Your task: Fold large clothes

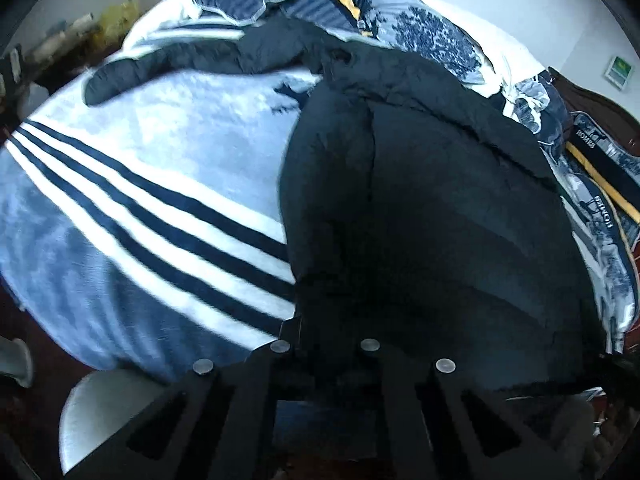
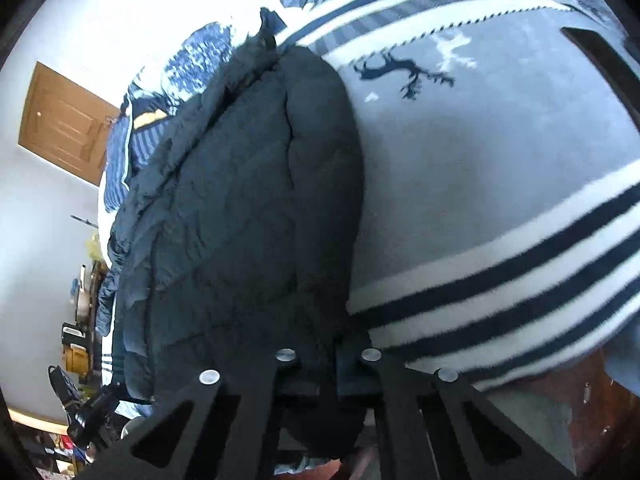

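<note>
Jacket [image 1: 420,208] on striped blanket [image 1: 160,208]

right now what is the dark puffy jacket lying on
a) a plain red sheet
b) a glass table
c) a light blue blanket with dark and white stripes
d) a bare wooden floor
c: the dark puffy jacket lies spread on the light blue blanket, whose dark and white stripes run out from under the jacket's near edge in both wrist views.
</note>
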Demonstrator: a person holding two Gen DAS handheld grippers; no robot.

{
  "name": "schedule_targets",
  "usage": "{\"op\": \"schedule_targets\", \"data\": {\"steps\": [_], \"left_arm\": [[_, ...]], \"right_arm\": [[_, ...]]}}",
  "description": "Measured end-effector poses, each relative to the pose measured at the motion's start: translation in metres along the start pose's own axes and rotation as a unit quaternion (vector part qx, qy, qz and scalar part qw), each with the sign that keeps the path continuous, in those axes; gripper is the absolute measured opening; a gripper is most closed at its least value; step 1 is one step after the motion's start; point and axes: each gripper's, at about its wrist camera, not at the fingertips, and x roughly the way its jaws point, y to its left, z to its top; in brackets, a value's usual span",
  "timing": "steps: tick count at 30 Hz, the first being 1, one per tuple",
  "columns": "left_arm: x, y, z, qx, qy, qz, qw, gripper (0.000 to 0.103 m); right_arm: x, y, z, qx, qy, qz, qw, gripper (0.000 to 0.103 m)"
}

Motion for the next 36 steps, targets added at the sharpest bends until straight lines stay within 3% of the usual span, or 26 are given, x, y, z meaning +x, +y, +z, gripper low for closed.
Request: {"op": "schedule_targets", "data": {"steps": [4,9,10,12,13,14,15,16,17,19,22,26,31,36], "left_arm": [[-0.019,0.007,-0.010,-0.008,-0.011,0.017,0.9998,0.006],[-0.020,-0.018,-0.013,0.041,-0.023,0.071,0.9964,0.013],[-0.025,-0.025,-0.013,0.053,-0.032,0.085,0.9944,0.016],[-0.040,-0.035,-0.017,0.066,-0.051,0.110,0.9904,0.035],[-0.050,-0.038,-0.018,0.068,-0.066,0.126,0.9875,0.056],[-0.057,-0.035,-0.017,0.067,-0.076,0.133,0.9859,0.073],[-0.070,-0.037,-0.017,0.064,-0.099,0.140,0.9831,0.077],[-0.081,-0.039,-0.017,0.061,-0.116,0.144,0.9807,0.078],[-0.091,-0.040,-0.017,0.059,-0.130,0.145,0.9791,0.078],[-0.108,-0.041,-0.011,0.051,-0.140,0.146,0.9780,0.078],[-0.130,-0.040,0.000,0.037,-0.150,0.141,0.9779,0.078],[-0.152,-0.034,0.017,0.012,-0.163,0.127,0.9782,0.078],[-0.160,-0.021,0.026,-0.008,-0.162,0.134,0.9775,0.078],[-0.171,0.001,0.042,-0.026,-0.166,0.132,0.9768,0.079]], "right_arm": [[-0.015,-0.001,-0.017,-0.004,0.003,-0.003,1.000,0.002],[-0.013,0.005,-0.020,-0.025,0.010,-0.041,0.999,0.007],[-0.013,0.004,-0.018,-0.020,0.008,-0.042,0.999,0.007],[-0.022,0.007,-0.019,-0.016,-0.012,-0.034,0.999,0.009],[-0.029,0.013,-0.021,-0.023,-0.030,-0.033,0.999,0.015],[-0.041,0.018,-0.024,-0.032,-0.049,-0.035,0.998,0.031],[-0.055,0.025,-0.027,-0.044,-0.070,-0.034,0.996,0.043],[-0.066,0.032,-0.029,-0.052,-0.086,-0.029,0.995,0.078],[-0.080,0.042,-0.032,-0.062,-0.105,-0.024,0.992,0.089],[-0.109,0.072,-0.037,-0.100,-0.147,-0.024,0.984,0.089],[-0.128,0.110,-0.035,-0.133,-0.153,-0.014,0.979,0.089],[-0.146,0.163,-0.031,-0.160,-0.158,0.029,0.974,0.089],[-0.147,0.240,-0.035,-0.212,-0.148,0.050,0.965,0.089],[-0.130,0.286,-0.030,-0.240,-0.141,0.074,0.958,0.089]]}}
